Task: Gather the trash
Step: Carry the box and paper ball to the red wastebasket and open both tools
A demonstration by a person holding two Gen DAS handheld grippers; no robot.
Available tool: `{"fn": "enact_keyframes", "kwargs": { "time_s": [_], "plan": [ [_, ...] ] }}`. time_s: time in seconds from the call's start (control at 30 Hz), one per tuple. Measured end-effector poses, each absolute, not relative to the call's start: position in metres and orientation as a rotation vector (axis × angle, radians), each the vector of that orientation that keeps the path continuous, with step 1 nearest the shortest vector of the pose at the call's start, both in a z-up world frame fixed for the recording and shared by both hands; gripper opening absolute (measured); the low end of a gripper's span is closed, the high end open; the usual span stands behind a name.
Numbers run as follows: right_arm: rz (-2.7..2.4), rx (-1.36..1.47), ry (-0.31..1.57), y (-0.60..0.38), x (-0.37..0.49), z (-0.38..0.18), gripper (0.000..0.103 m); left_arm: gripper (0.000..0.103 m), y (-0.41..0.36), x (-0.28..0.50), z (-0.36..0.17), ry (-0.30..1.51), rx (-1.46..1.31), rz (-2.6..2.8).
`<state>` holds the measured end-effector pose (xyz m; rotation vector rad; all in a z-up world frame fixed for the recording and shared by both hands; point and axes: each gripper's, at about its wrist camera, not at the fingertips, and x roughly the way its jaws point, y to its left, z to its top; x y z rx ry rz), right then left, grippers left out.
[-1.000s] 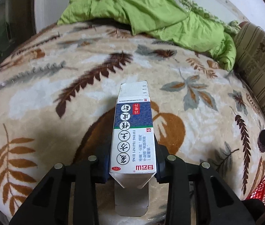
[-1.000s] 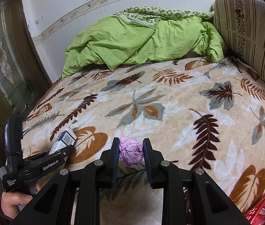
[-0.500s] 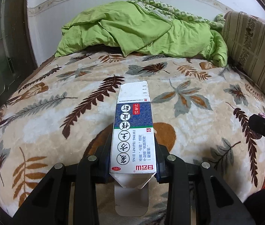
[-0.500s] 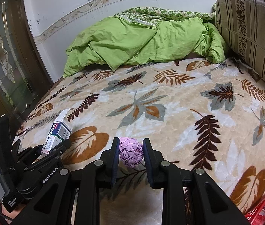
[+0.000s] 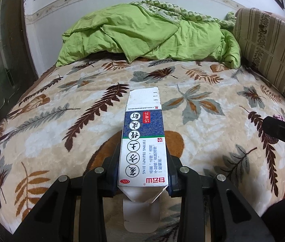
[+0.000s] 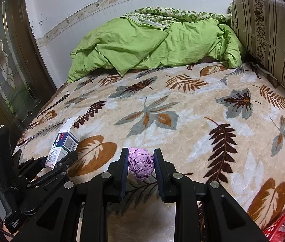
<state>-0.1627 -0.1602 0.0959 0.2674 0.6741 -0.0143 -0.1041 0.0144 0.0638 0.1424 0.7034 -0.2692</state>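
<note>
My left gripper [image 5: 143, 162] is shut on a white and blue medicine box [image 5: 143, 143], held lengthwise above the leaf-patterned blanket [image 5: 203, 109], with an open flap hanging toward the camera. In the right wrist view the same medicine box [image 6: 64, 142] and left gripper [image 6: 61, 160] show at lower left. My right gripper [image 6: 140, 162] is shut on a crumpled purple paper ball [image 6: 141, 163], lifted over the blanket [image 6: 182, 104]. One black finger of the right gripper [image 5: 279, 131] enters the left wrist view from the right edge.
A rumpled green quilt [image 6: 152, 46] lies at the far end of the bed. A striped cushion [image 6: 273, 36] lines the right side. A red mesh basket [image 6: 283, 225] sits at the lower right corner. A dark door with patterned glass [image 6: 5, 64] stands on the left.
The left gripper rolled and rose a little with the box, so the bed now looks level and the far wall shows. The right gripper and its paper ball held still.
</note>
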Motion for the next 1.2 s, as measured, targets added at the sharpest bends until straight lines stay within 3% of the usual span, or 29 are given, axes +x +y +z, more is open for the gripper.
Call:
{"fn": "enact_keyframes", "kwargs": {
  "time_s": [0.43,0.9,1.2],
  "plan": [
    [0.014,0.366,0.678,-0.183,-0.21,0.108,0.026,0.033,-0.021,-0.142,0.093,0.691,0.163,-0.526],
    [-0.339,0.567,0.614,-0.309,-0.37,0.121,0.026,0.033,-0.148,-0.211,0.129,0.789,0.205,-1.025],
    [-0.505,0.671,0.6,-0.363,-0.437,0.114,0.027,0.033,-0.232,-0.273,0.124,0.851,0.322,-1.243]
  ]
}}
